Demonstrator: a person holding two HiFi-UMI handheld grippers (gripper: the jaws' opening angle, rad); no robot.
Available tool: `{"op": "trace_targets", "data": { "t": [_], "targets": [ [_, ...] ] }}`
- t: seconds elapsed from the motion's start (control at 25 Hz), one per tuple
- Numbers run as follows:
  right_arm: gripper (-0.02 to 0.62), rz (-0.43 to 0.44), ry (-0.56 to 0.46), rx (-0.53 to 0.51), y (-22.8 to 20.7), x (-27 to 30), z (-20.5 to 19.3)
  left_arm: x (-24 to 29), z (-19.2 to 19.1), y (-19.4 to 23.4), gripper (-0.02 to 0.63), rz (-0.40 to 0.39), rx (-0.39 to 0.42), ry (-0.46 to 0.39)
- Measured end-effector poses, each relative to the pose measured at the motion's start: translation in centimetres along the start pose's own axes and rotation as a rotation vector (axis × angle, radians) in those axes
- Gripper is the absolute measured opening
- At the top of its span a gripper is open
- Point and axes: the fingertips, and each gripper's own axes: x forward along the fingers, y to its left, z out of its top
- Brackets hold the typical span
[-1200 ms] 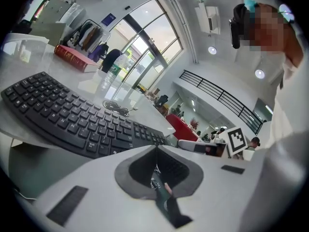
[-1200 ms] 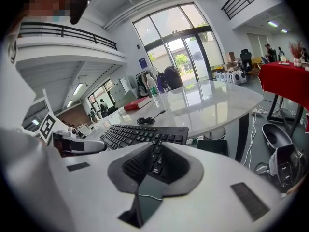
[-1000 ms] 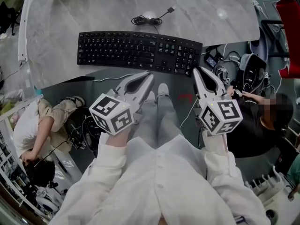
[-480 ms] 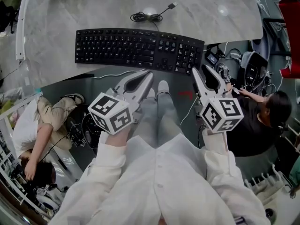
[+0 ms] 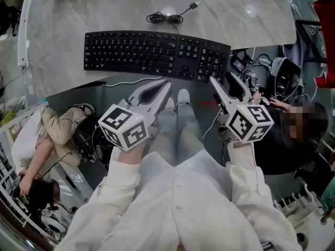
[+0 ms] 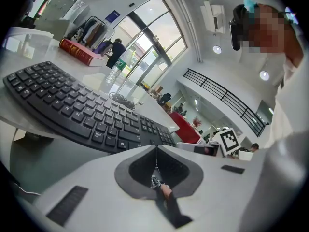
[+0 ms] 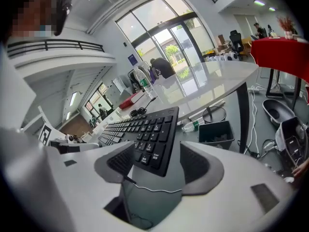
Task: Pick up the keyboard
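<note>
Centre right, the right gripper (image 5: pixel 221 79) is opening its jaws about the end of the keyboard (image 5: pixel 152 54), not yet gripping, likely readying a grasp. The left gripper (image 5: pixel 165 81) has its jaws pressed together, empty.

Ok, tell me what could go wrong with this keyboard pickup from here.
1. The right gripper, jaws opening, lines up with only the right end of the keyboard. Held there alone, the long board may sag or twist.
2. The left gripper is shut and short of the front edge, so it gives no support.
3. The coiled cable behind may drag if it is attached.
</note>
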Motion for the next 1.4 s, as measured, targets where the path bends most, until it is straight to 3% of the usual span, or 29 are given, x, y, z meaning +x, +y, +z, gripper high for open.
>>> {"op": "trace_targets", "data": {
  "t": [0.24,0.48,1.12,1.4],
  "targets": [
    [0.273,0.046,0.013,0.019,0.2,0.9,-0.2,-0.2,-0.3,0.3,0.015,0.009,-0.006,0.002],
    [0.276,0.127,0.025,0.125,0.7,1.9,-0.6,-0.4,-1.0,0.7,0.015,0.015,-0.019,0.015],
    [0.274,0.219,0.009,0.233,1.2,3.9,-0.2,-0.1,-1.4,2.5,0.015,0.028,-0.054,0.020],
    [0.237,0.256,0.006,0.263,1.4,3.9,0.1,-0.3,-1.2,3.2,0.015,0.040,-0.089,-0.005]
  ]
}}
